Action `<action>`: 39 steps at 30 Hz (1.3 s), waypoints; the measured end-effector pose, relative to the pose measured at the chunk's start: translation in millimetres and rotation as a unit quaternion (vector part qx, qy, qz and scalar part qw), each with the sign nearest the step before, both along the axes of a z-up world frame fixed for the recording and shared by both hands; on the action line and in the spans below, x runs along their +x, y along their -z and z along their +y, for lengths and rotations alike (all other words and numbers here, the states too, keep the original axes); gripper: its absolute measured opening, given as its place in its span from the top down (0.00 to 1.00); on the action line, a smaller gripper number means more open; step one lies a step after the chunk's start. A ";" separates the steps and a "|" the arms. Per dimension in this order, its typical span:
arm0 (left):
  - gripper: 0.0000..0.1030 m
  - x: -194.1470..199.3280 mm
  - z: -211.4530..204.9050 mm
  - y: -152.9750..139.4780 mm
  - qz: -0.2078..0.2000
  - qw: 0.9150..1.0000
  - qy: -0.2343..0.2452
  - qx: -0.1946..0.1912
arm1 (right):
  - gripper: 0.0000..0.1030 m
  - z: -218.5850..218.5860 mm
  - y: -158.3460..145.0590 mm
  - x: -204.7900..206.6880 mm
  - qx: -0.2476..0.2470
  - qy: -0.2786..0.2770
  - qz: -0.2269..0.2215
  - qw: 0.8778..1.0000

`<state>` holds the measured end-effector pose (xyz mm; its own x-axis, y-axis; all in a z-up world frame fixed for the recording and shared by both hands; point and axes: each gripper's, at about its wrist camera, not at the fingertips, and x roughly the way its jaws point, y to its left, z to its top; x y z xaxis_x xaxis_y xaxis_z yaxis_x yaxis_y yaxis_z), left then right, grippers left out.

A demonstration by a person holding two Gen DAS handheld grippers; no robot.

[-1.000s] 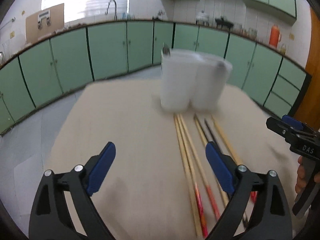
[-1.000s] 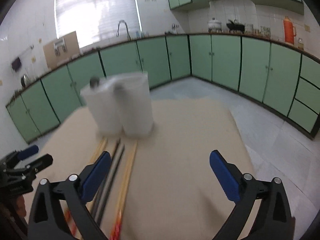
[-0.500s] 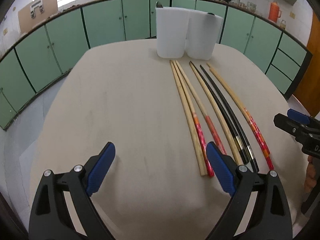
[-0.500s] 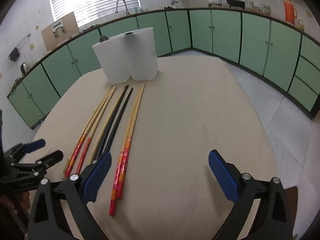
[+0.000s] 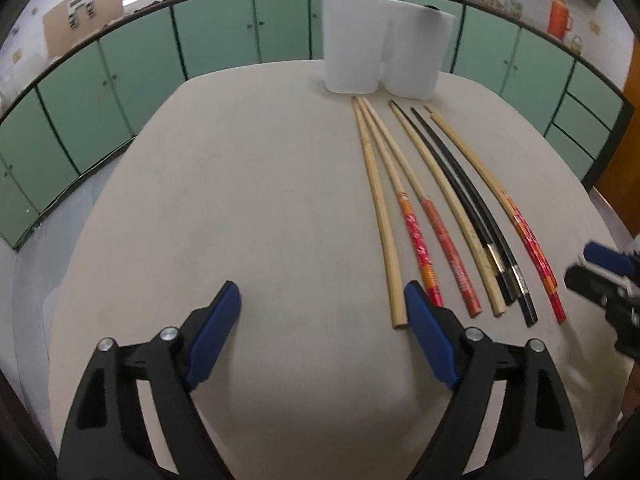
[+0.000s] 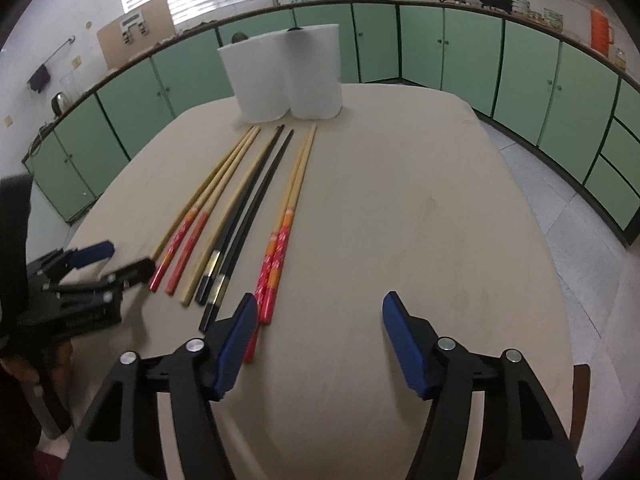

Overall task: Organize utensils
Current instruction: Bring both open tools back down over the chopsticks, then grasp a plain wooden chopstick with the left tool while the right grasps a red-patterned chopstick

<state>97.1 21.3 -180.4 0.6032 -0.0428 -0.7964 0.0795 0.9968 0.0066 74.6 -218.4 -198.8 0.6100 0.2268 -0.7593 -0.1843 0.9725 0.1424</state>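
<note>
Several chopsticks lie side by side on the beige table: plain wooden ones, red-ended ones and a black pair. Two white containers stand at their far tips. My left gripper hovers just left of the near ends, jaws closing with nothing between them. In the right wrist view the red-and-orange pair ends beside the left finger of my right gripper, whose jaws are closing on bare table. The black pair and the containers show there too.
Green cabinets ring the room behind the table, with pots and an orange flask on the counter. The other gripper shows at each view's edge: the right one, and the left one held by a hand.
Both grippers have tipped downward and come in over the chopsticks' near ends. Both pairs of jaws stand narrower than before, the right more so. The chopsticks and containers have not moved.
</note>
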 end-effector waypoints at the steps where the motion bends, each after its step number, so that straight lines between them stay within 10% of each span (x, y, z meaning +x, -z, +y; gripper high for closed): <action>1: 0.27 0.2 2.2 -0.8 -0.001 1.000 -0.005 0.001 | 0.41 1.2 0.7 -1.3 -0.006 -0.003 0.000 1.000; 27: 0.36 -1.7 -0.6 -4.9 -0.005 1.000 -0.006 -0.001 | 0.63 20.2 7.8 -1.8 -0.042 -0.017 -0.016 0.999; 39: 0.82 -6.4 -11.0 -6.9 -0.013 0.999 0.034 -0.020 | 0.93 22.6 8.8 1.5 -0.032 -0.022 -0.020 0.999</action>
<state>90.8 10.2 -173.5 0.6187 -0.1171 -0.7769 0.1480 0.9885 -0.0311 76.1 -195.8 -207.6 0.6303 0.2064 -0.7484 -0.2322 0.9700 0.0720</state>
